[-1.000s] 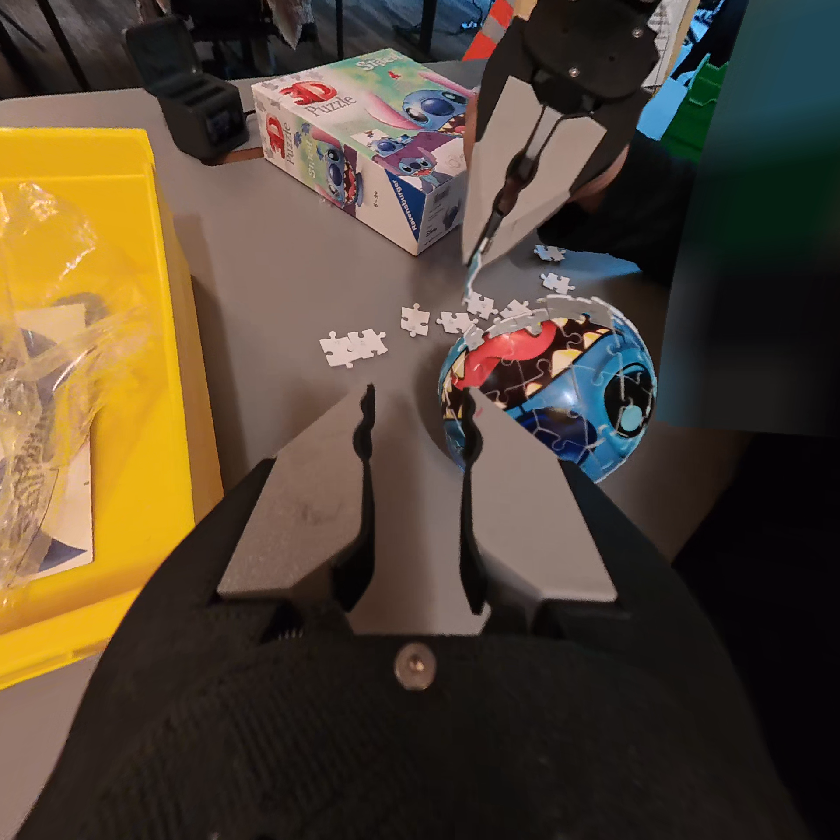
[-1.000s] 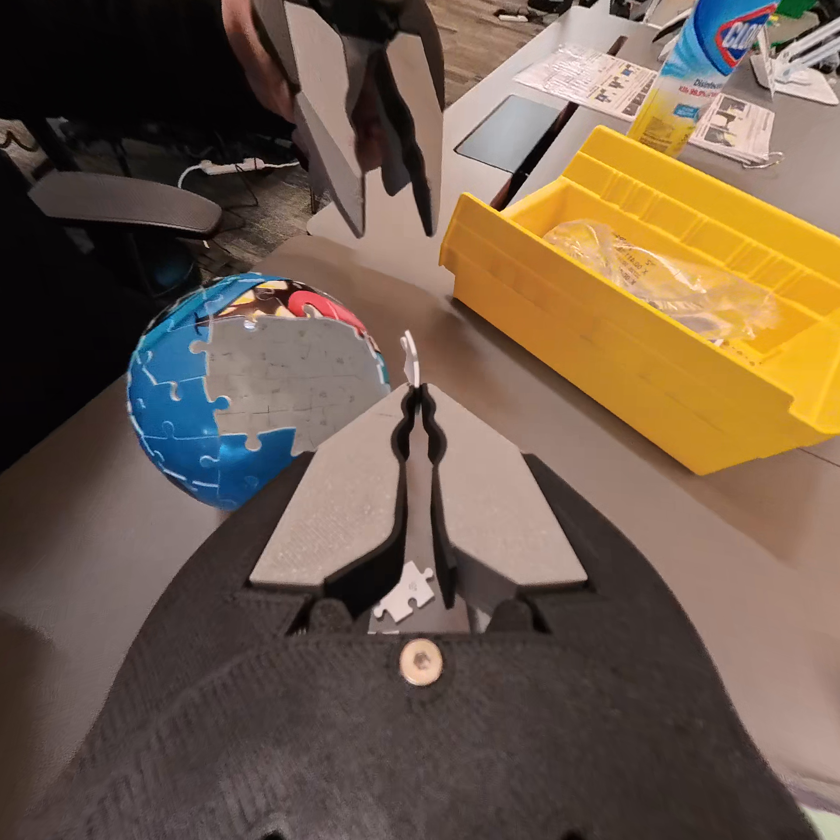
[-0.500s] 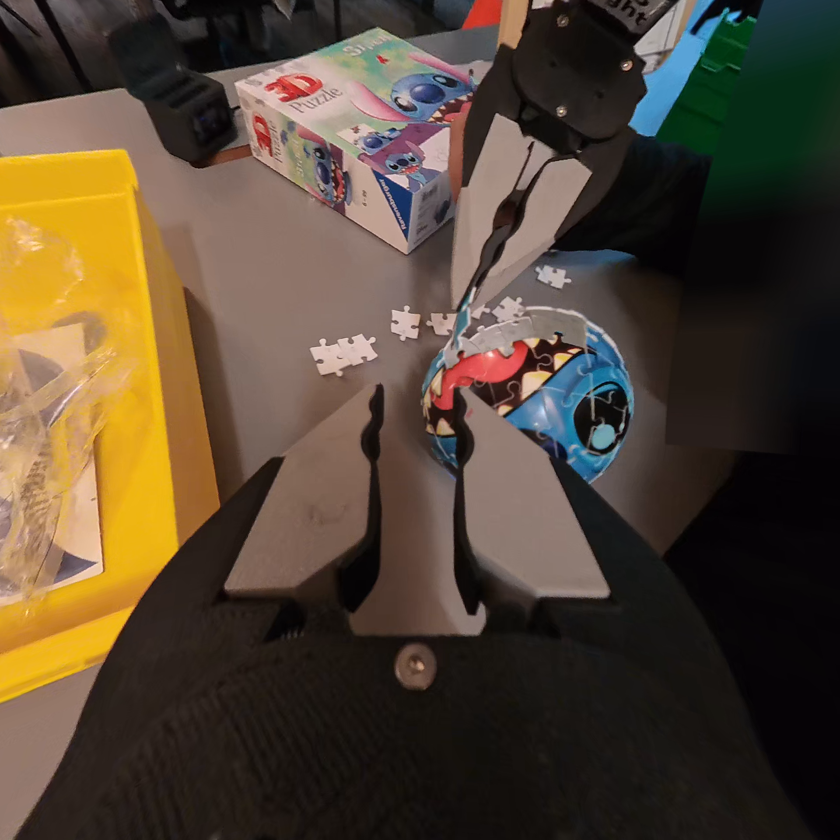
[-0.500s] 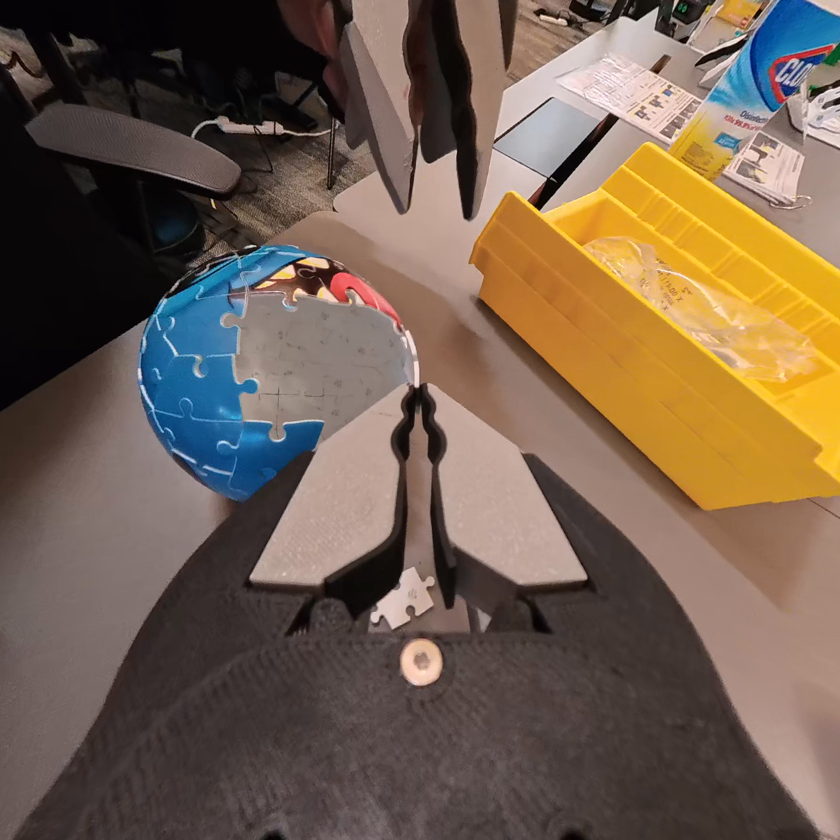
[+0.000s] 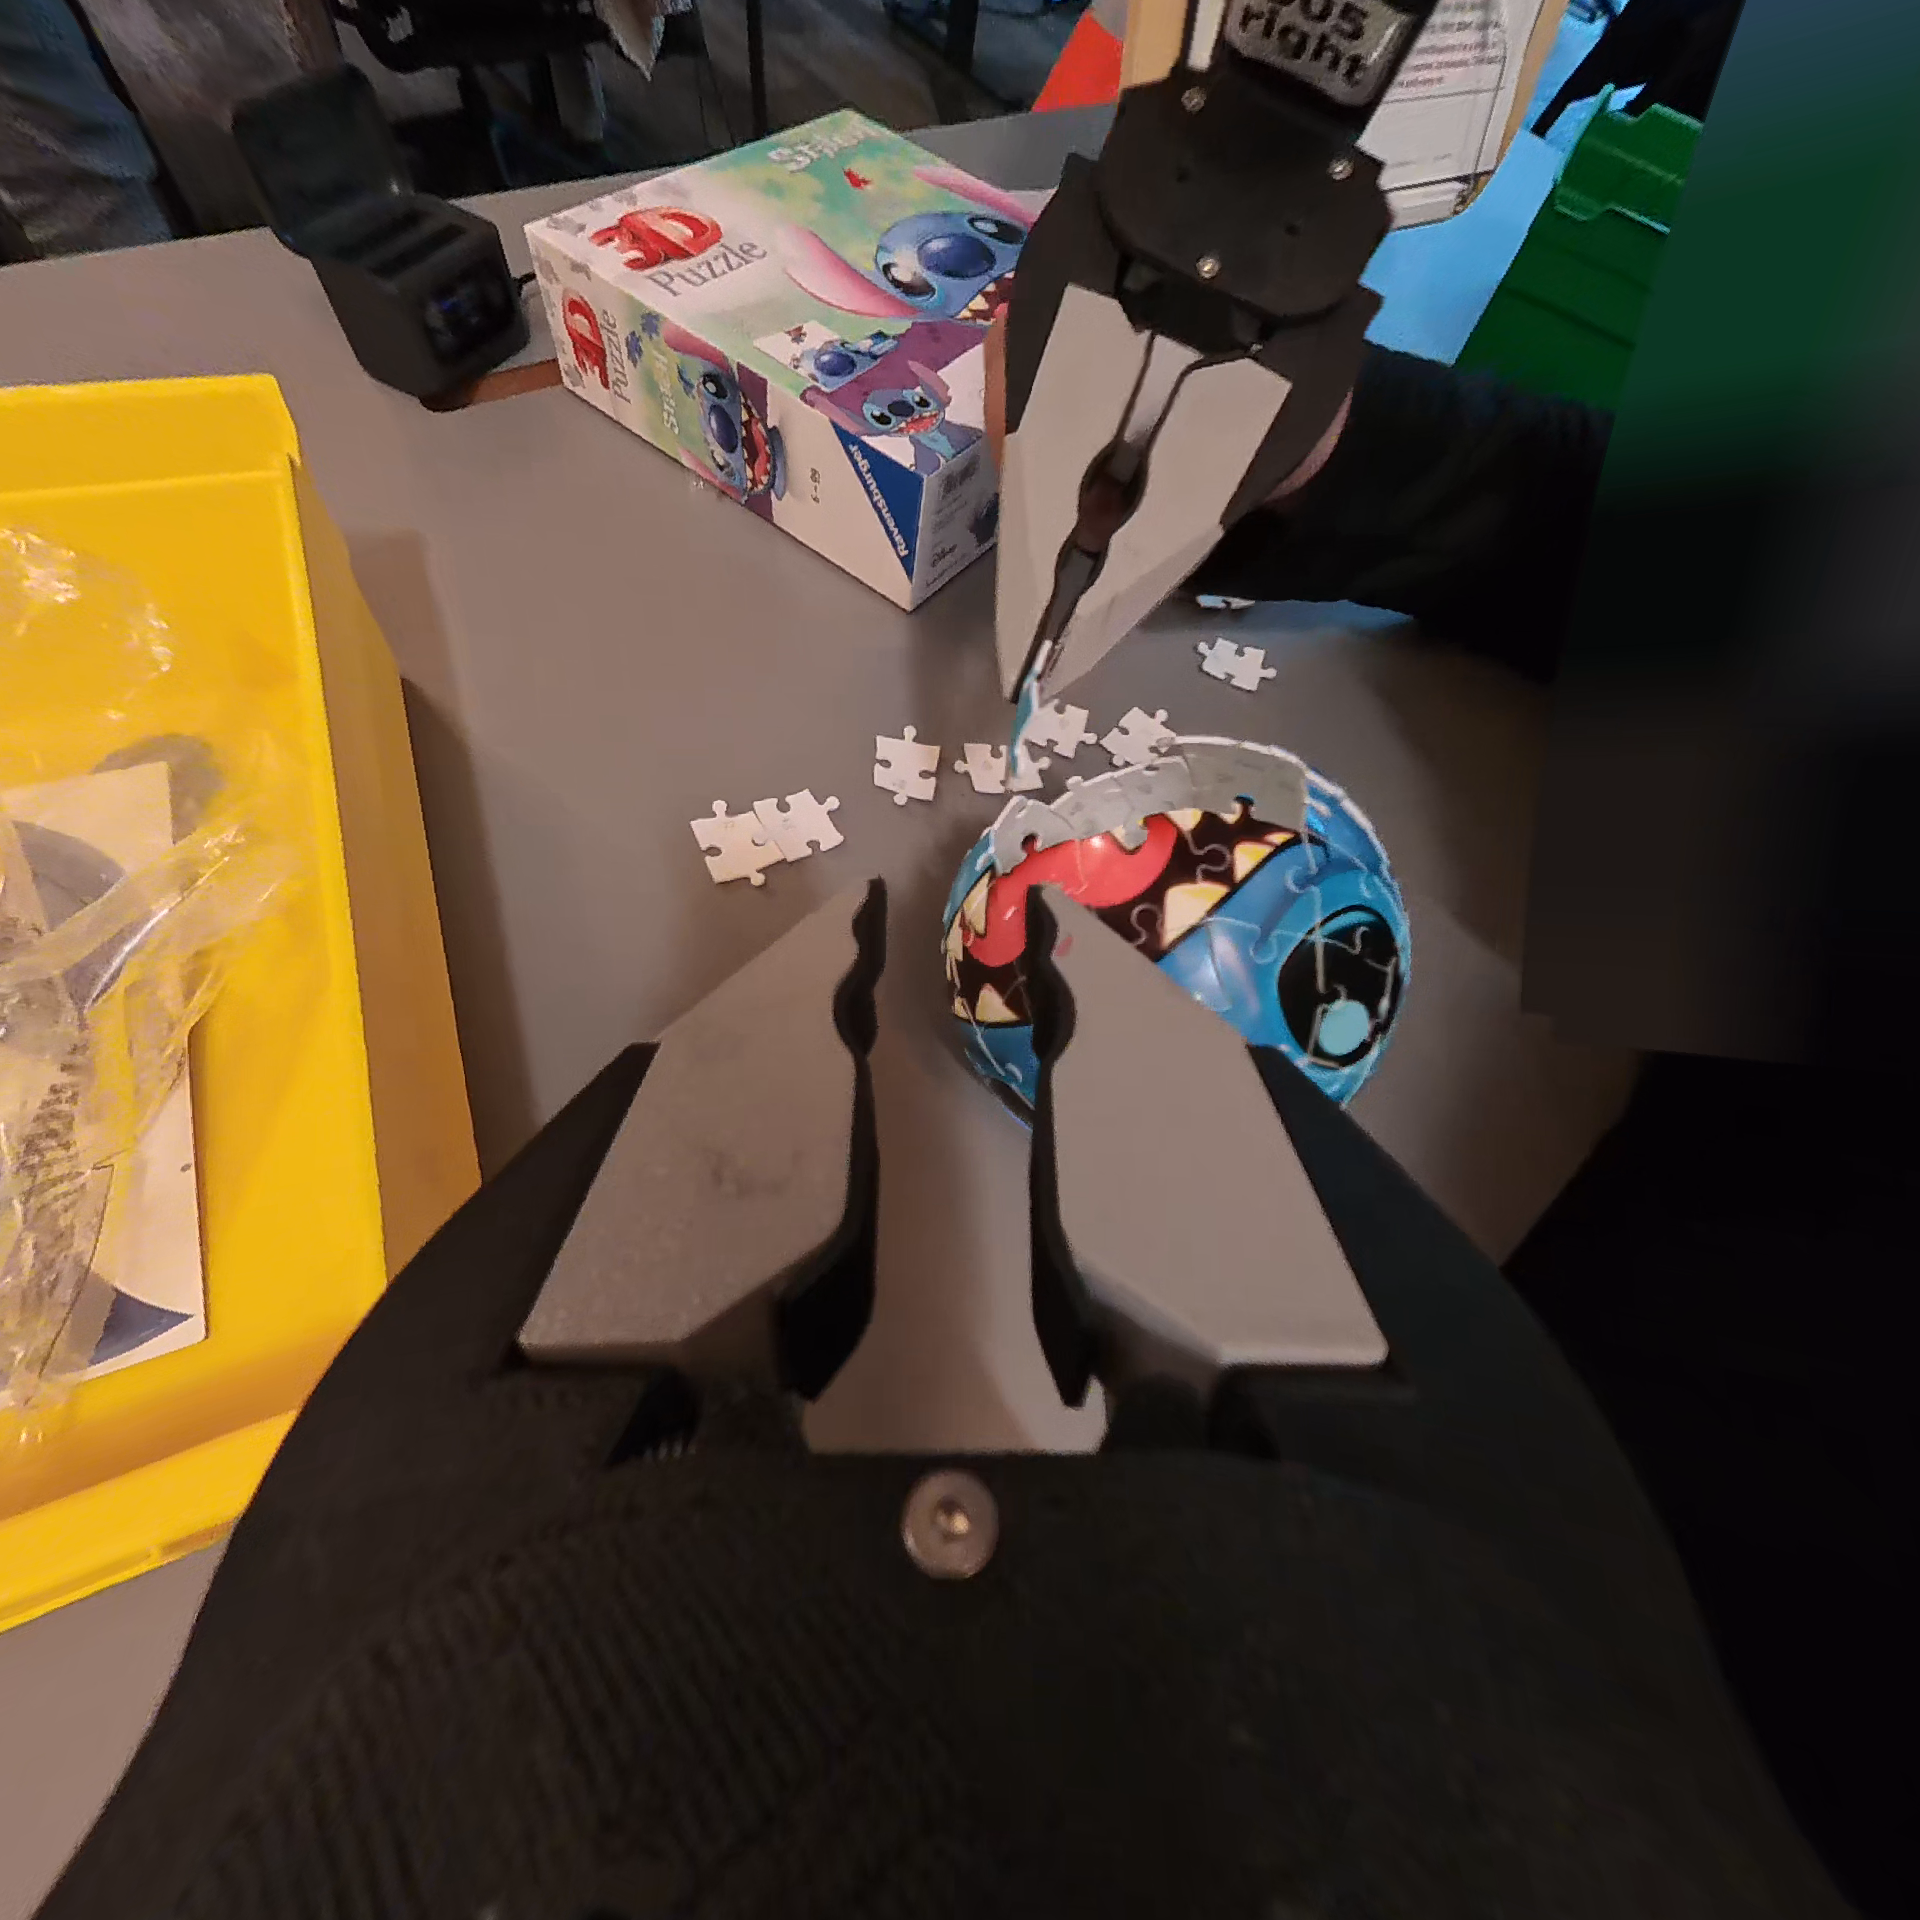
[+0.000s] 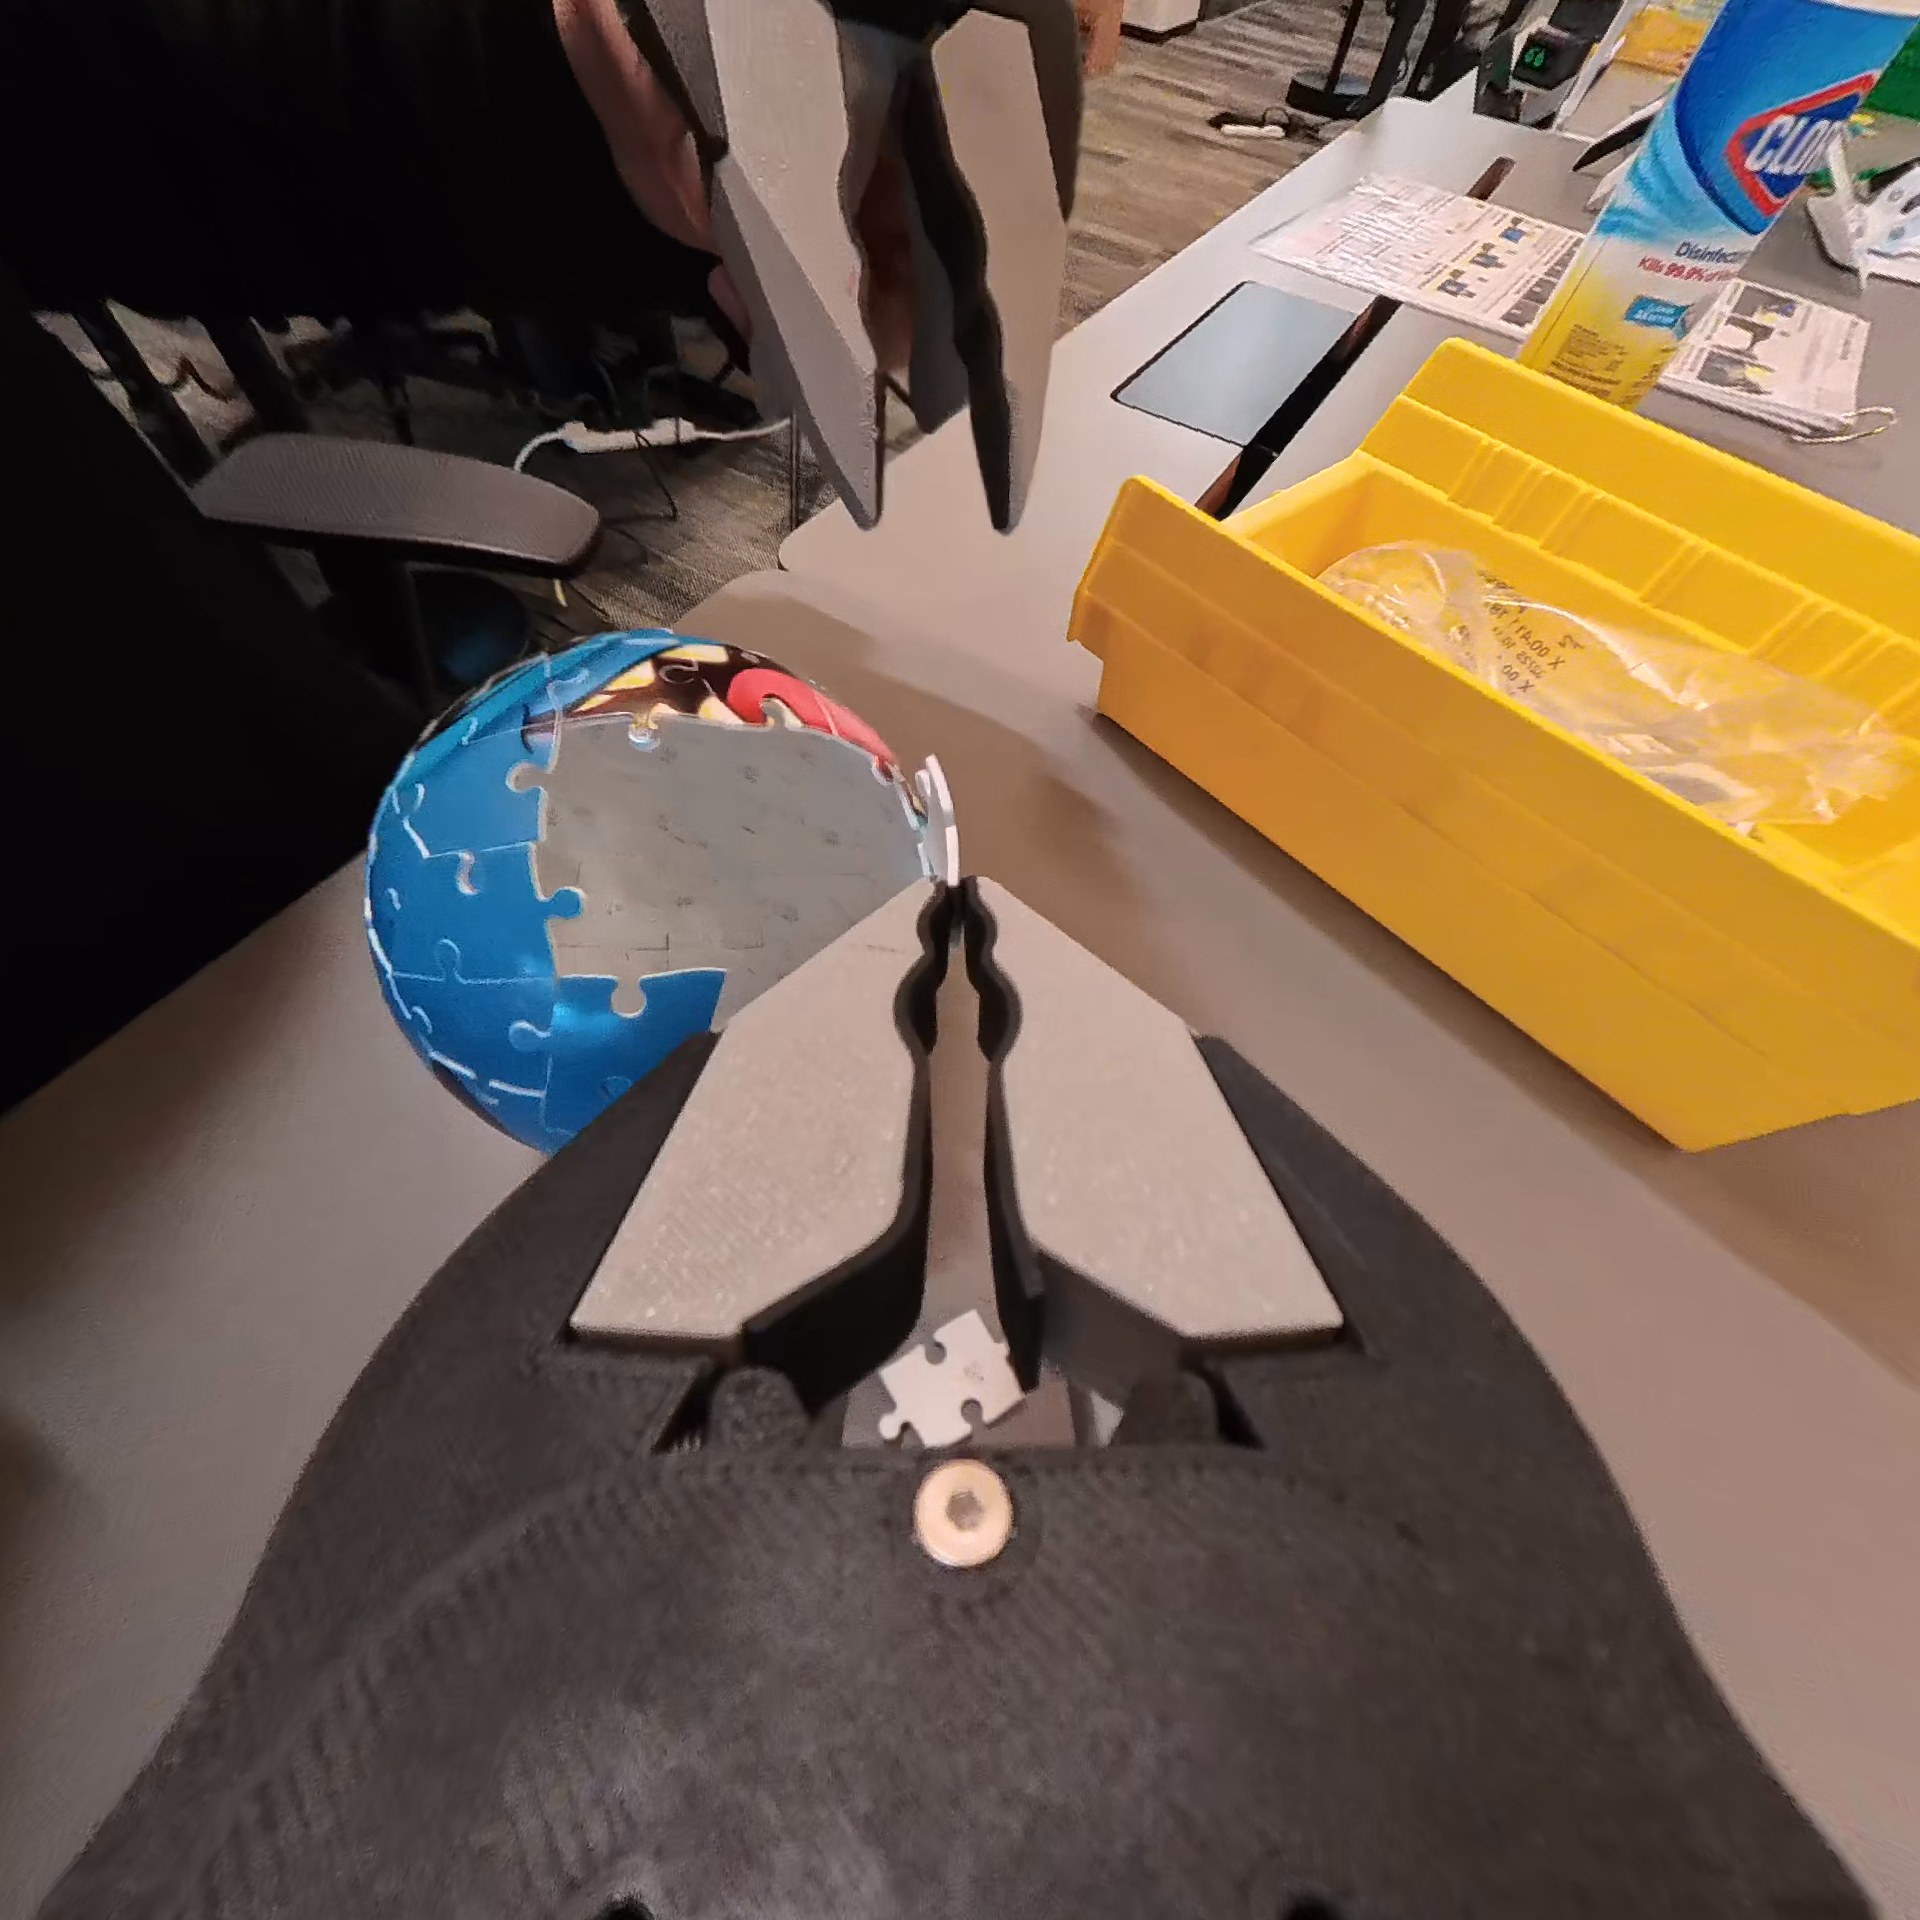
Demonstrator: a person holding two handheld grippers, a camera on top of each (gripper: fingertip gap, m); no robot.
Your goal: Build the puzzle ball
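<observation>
On the grey surface (image 5: 623,644) sits the half-built puzzle ball (image 5: 1184,925); my right tongs (image 6: 954,883) pinch a puzzle piece (image 6: 940,821) against its open rim, while my left tongs (image 5: 956,914) hover agape, empty.

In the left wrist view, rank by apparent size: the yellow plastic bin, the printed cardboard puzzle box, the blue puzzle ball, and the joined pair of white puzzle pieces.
1. Yellow plastic bin, though cropped and nearer the camera.
2. Printed cardboard puzzle box.
3. Blue puzzle ball, somewhat smaller, partly hidden by a finger.
4. Joined pair of white puzzle pieces.

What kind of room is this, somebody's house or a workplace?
Probably an office or lab workspace: a grey work table with a yellow parts bin, an office chair beside it, and printed sheets near a disinfectant-wipes canister.
</observation>
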